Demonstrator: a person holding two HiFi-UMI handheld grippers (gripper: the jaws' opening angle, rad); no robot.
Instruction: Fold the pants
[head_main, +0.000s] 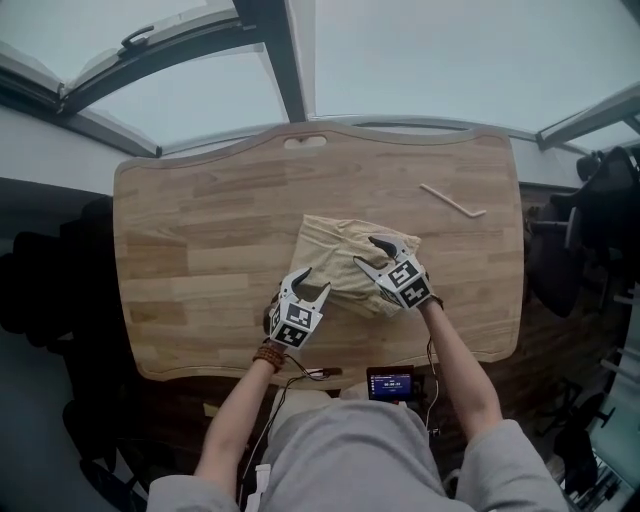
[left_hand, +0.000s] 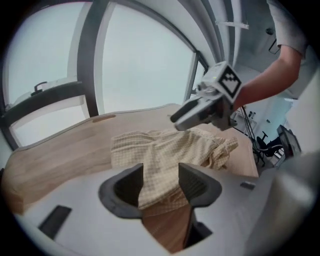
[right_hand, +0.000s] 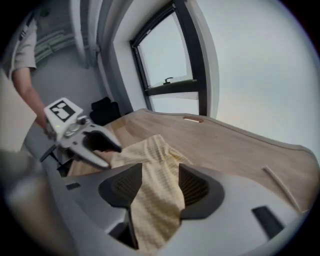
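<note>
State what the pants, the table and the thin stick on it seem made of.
Pants: soft woven cloth, pale yellow with a fine check, matte; creases and bunches.
Table: wood, satin finish; plank joints and grain show.
Stick: pale, thin, bent at one end; wood or plastic, too small to tell.

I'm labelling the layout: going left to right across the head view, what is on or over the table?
left hand-held gripper → right hand-held gripper → thin stick. The pants overlap both, so they are left out.
</note>
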